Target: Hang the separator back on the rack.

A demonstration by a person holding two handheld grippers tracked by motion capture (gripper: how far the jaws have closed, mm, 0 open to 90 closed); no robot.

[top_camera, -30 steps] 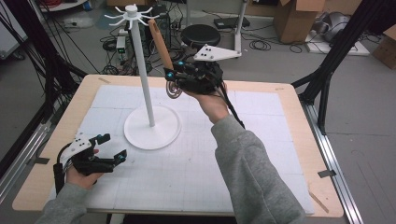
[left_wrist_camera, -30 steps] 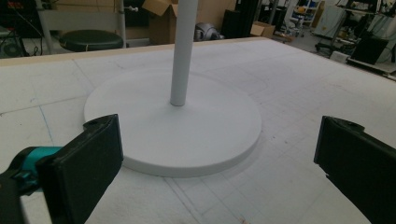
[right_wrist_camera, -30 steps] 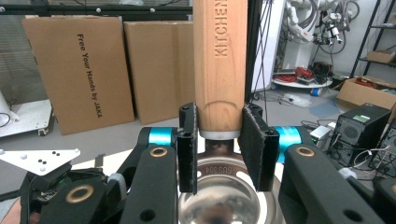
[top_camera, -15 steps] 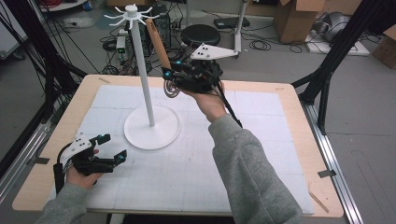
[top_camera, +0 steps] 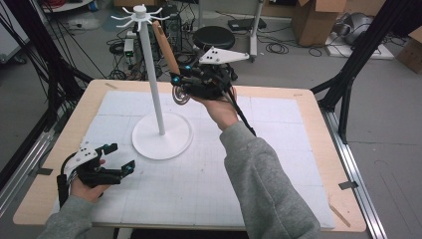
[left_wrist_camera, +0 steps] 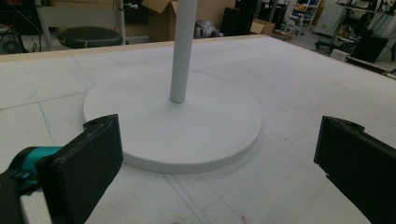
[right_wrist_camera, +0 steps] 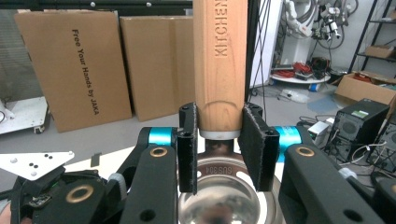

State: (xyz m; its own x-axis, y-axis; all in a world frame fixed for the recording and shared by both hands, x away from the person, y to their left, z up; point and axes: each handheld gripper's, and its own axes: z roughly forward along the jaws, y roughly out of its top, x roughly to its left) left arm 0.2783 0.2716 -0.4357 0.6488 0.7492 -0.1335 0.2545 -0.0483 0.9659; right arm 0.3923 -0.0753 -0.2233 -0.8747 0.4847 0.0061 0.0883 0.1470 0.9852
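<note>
Since the earlier pictures almost nothing has moved: both hands keep their places and the utensil hangs at the same height beside the pole.

The right gripper [top_camera: 185,85] is held up in the air over the far part of the tabletop [top_camera: 278,164], near the middle of its far edge. Its two black jaws are closed narrowly on the utensil [top_camera: 165,48], a wooden handle with a round metal head [top_camera: 180,95]. In the right gripper view the lower end of the wooden handle [right_wrist_camera: 219,60] sits exactly between the two pads [right_wrist_camera: 254,147], touching both, and the handle rises straight above them. The shiny metal head [right_wrist_camera: 224,200] lies below the pads, between the gripper's arms. In the high view the handle leans up toward the hooks at the top of the white stand [top_camera: 161,134], just beside its pole but apart from it.

The left gripper [top_camera: 118,160] rests low near the left front corner of the tabletop. Its jaws stand wide apart with nothing between them, and they face the round base of the stand [left_wrist_camera: 187,135], which is near but not touched.
</note>
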